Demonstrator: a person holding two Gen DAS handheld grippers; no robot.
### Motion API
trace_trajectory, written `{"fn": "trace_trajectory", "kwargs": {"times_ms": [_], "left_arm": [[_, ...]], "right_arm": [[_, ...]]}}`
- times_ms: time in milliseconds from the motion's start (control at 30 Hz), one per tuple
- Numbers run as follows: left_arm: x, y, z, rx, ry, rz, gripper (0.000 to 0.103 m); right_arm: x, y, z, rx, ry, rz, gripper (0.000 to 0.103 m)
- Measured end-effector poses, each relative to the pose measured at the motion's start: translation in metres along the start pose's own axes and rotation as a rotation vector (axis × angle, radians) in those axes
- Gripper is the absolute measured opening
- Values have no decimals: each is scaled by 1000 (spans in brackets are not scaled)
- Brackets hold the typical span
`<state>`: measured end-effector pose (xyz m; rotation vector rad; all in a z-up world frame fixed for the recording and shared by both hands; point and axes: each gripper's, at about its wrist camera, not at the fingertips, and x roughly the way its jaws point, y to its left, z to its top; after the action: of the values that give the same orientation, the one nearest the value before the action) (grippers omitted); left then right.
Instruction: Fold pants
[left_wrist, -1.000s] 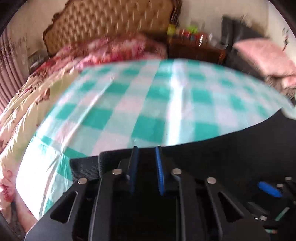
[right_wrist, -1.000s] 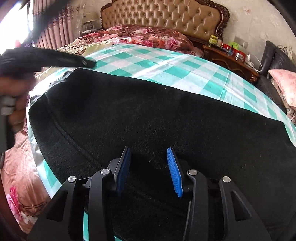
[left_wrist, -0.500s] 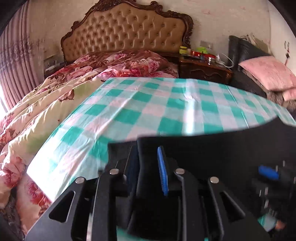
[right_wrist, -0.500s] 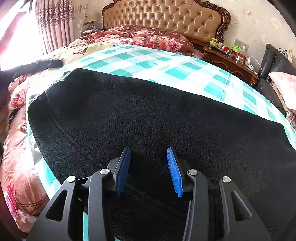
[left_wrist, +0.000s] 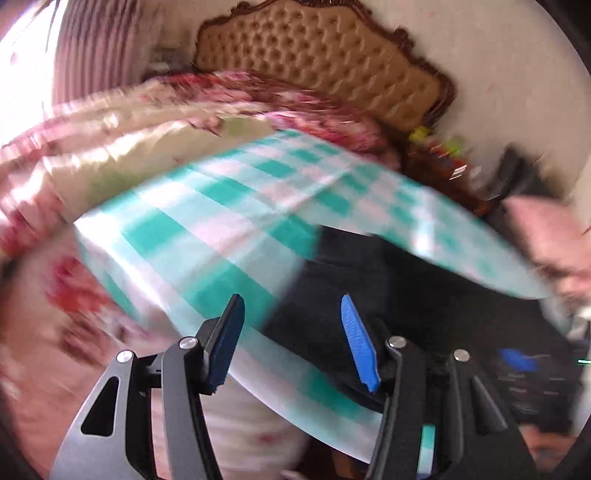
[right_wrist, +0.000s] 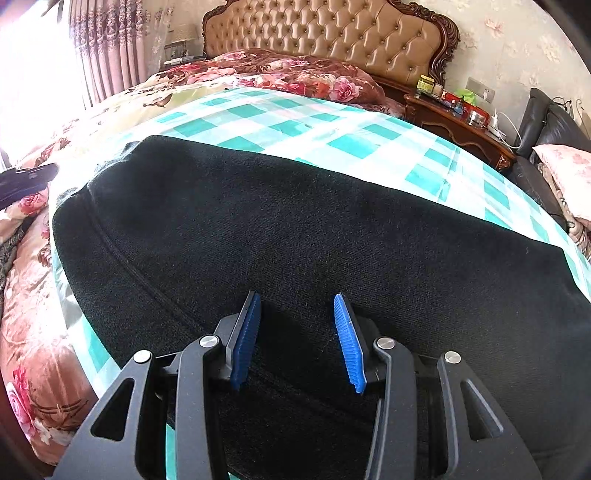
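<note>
Right wrist view: my right gripper (right_wrist: 297, 338) hangs over the black pants (right_wrist: 314, 236), its jaws partly apart with the fabric lying under and between the blue pads (right_wrist: 349, 343); whether they pinch it, I cannot tell. The pants lie spread flat across the green checked sheet (right_wrist: 354, 144) on the bed. My left gripper (left_wrist: 293, 338) is blurred, its jaws opening with nothing clamped, over the sheet's edge beside the pants.

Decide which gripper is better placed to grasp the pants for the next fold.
Right. The right gripper sits directly over the black pants, while the left gripper, jaws opening and empty, straddles their edge.
</note>
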<state>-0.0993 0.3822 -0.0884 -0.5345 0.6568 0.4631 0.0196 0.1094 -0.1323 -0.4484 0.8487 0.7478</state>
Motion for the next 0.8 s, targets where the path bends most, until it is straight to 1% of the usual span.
{"fn": "trace_trajectory", "kwargs": {"times_ms": [33,67,133,167,267,400,500,533,600,633,800], "left_arm": [[-6,0,-6,-24,6,-52,54],[-10,2,-15,-71,24,-136,54],[-9,7,-27,-162,79,-271,54],[-7,13,-36,-228,110,-332,54],[1,24,-55,-381,158,-429,54],[14,33,-62,-508,156,-476,54],[22,34,-58,-516,139,-444,54],[25,36,-58,-520,139,-444,54],[30,39,-59,-527,158,-418,54],[34,40,-61,-539,167,-421,54],[47,36,-66,-582,196,-490,57]], "right_arm": [[0,0,0,0,0,1,42],[0,0,0,2,0,2,42],[0,0,0,1,0,0,42],[0,0,0,0,0,0,42],[0,0,0,0,1,1,42],[0,-1,0,3,6,4,42],[0,-2,1,3,5,3,42],[0,-2,1,3,5,3,42],[0,-3,2,5,6,5,42],[1,-3,2,6,5,5,42],[1,-3,1,10,3,3,42]]}}
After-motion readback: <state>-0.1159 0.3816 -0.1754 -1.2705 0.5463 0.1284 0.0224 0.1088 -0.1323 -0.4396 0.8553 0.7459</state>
